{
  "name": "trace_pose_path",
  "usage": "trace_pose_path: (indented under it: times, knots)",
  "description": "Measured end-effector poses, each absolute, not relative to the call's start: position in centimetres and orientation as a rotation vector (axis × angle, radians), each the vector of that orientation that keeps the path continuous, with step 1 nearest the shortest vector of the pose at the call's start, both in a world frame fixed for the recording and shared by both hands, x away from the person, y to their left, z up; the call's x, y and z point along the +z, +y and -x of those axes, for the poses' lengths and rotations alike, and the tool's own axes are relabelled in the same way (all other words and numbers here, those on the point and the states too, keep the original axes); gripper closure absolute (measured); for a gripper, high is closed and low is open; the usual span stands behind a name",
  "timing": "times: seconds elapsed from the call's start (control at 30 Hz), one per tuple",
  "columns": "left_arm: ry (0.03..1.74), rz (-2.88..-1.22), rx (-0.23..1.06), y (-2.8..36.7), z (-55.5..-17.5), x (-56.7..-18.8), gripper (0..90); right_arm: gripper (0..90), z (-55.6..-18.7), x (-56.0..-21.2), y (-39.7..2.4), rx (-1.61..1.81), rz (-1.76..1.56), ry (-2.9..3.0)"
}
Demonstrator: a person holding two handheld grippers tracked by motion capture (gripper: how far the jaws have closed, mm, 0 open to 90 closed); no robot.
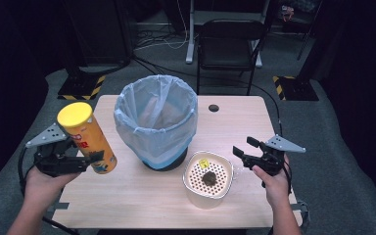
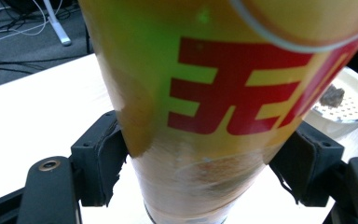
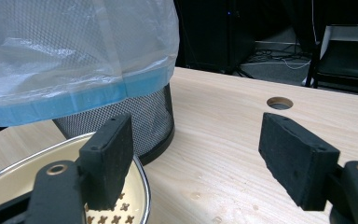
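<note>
In the high view the left tool [image 1: 92,157] grips a yellow can [image 1: 87,137] low on its body, near the bench's [image 1: 142,200] left edge; the can is tilted, its yellow lid [image 1: 74,113] up and leaning toward the far left corner, its base clear of the bench top. A bin [image 1: 155,122] lined with a pale blue bag stands at the middle of the bench, toward the far edge, just beside the can. A cream pot [image 1: 208,178] with a perforated insert sits near the front edge, right of the bin and close against its base, with a dark lump [image 1: 209,177] on the insert. The right tool [image 1: 245,149] rests near the right edge, just beside the pot, its jaws apart and nothing between them. A round hole [image 1: 213,107] marks the bench near the far edge. In the left gripper view the two black pads [image 2: 100,161] press on either side of the can [image 2: 214,102], whose red lettering faces the camera; the pot [image 2: 349,105] with the lump [image 2: 332,95] shows at the right. In the right gripper view the jaws stand wide and empty, the left one over the pot's [image 3: 142,179] rim, the bin's [image 3: 121,119] mesh base and bag just behind it, and the hole [image 3: 279,102] farther off on the bench [image 3: 214,140].
</note>
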State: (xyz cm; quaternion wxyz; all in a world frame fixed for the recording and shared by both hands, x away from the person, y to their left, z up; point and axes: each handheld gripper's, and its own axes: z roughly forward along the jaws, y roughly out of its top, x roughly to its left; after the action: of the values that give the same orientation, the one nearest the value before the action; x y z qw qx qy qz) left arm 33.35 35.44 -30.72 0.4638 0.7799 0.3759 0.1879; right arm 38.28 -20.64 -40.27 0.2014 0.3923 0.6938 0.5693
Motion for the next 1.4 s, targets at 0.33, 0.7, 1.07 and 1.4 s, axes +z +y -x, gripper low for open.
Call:
trace_pose_path:
  times: [0.33, 0.7, 1.07, 1.4]
  knots:
    - [0.922, -1.903, 0.478, 35.2, -33.8, -26.3, 24.5, 25.9, -38.4, -40.5, -20.8, 1.586, -1.105, 1.94]
    - [0.908, -1.897, 0.506, 34.7, -34.7, -22.4, 24.5, 25.9, -38.5, -40.6, -20.8, 1.583, -1.113, 1.94]
    - [0.886, -1.905, 0.521, 32.3, -37.1, -19.7, 24.5, 25.9, -38.5, -40.7, -20.9, 1.581, -1.129, 1.942]
    - [0.878, -1.901, 0.51, 30.1, -39.1, -18.8, 24.5, 25.9, -38.5, -40.8, -21.1, 1.584, -1.132, 1.937]
